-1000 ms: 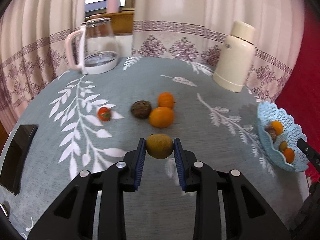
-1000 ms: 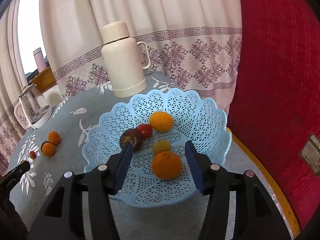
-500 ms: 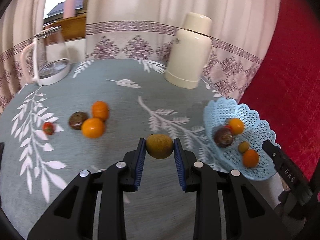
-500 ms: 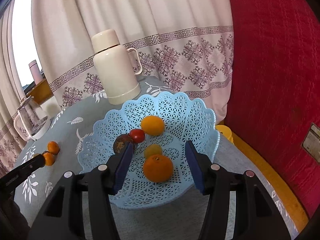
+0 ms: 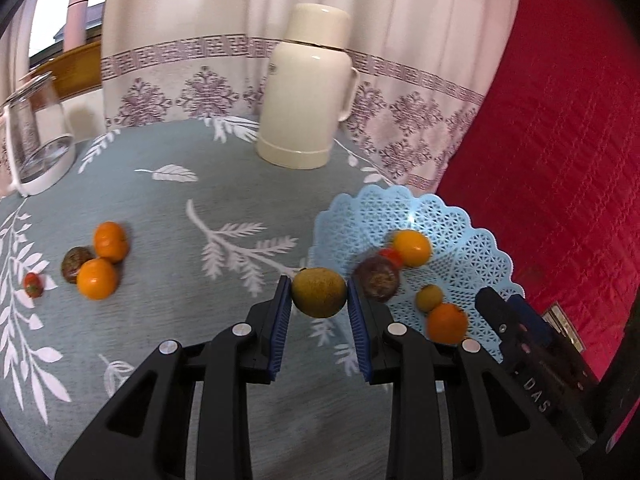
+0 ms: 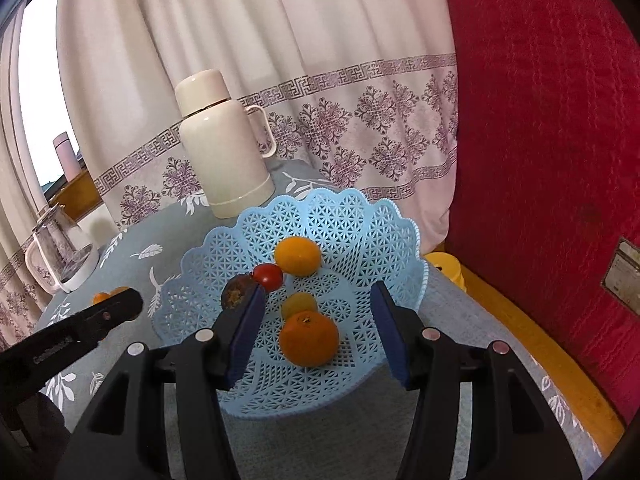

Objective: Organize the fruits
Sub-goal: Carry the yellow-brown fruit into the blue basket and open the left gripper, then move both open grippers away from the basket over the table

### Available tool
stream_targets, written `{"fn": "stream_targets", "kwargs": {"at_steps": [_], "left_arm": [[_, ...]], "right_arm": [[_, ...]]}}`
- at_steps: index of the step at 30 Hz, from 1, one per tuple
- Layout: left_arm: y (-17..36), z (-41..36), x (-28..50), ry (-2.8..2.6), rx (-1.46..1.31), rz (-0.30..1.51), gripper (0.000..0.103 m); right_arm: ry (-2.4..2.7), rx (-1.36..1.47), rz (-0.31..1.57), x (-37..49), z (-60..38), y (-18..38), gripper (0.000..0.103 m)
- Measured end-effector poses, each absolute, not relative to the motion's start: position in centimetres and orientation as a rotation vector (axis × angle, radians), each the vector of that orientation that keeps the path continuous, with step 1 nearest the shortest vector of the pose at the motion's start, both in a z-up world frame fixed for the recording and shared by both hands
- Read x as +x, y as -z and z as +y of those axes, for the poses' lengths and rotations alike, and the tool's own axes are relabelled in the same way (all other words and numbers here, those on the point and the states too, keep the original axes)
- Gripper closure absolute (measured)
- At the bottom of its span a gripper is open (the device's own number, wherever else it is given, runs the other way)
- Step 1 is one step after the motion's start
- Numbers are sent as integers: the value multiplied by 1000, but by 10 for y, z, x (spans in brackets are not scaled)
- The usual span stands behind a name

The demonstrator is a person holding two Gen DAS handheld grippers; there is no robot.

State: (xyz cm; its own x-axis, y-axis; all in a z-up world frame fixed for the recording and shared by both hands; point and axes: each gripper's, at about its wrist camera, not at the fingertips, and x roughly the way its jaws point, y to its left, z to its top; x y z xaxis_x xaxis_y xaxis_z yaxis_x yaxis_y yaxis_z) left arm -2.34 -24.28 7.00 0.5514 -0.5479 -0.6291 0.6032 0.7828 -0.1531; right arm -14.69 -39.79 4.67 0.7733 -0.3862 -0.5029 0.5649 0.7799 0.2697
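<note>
My left gripper (image 5: 318, 301) is shut on a green-brown round fruit (image 5: 318, 290), held above the table just left of the blue lattice basket (image 5: 460, 216). In the basket (image 6: 340, 216) lie an orange (image 6: 308, 338), a small yellow fruit (image 6: 298, 304), a red tomato (image 6: 268, 276), a dark fruit (image 6: 236, 292) and a yellow-orange fruit (image 6: 298, 255). My right gripper (image 6: 318, 300) hovers open over the basket's near side with nothing gripped. On the cloth at the left lie two oranges (image 5: 110, 240), a dark fruit (image 5: 74, 268) and a small tomato (image 5: 33, 285).
A cream thermos (image 5: 308, 88) stands behind the basket. A glass kettle (image 5: 36, 136) is at the far left. A red padded surface (image 5: 560, 140) rises close to the basket's right. The table edge runs just right of the basket, with a yellow object (image 6: 444, 264) beyond it.
My left gripper has swung right with the green-brown fruit, from over the loose fruits to the basket's left rim. The right gripper has barely moved.
</note>
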Motion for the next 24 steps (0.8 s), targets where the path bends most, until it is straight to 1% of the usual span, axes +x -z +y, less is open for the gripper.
{"fn": "stream_targets", "kwargs": {"at_steps": [17, 19, 20, 21, 22, 23, 24], "left_arm": [[-63, -257, -28, 724, 108, 713, 74], [-62, -256, -27, 718, 105, 723, 65], [-61, -255, -26, 708, 102, 728, 49], [-60, -254, -25, 697, 97, 728, 31], [-60, -252, -24, 684, 89, 726, 25], [-60, -249, -23, 664, 78, 721, 18], [-60, -246, -21, 654, 70, 720, 15]], "right_arm": [[538, 426, 443, -146, -398, -45, 48], [537, 424, 444, -146, -398, -45, 48], [536, 424, 444, -145, -398, -46, 47], [535, 424, 444, -145, -398, -46, 44], [536, 423, 442, -146, -398, -46, 41], [535, 425, 440, -146, -399, -46, 40], [529, 428, 440, -146, -399, -46, 38]]}}
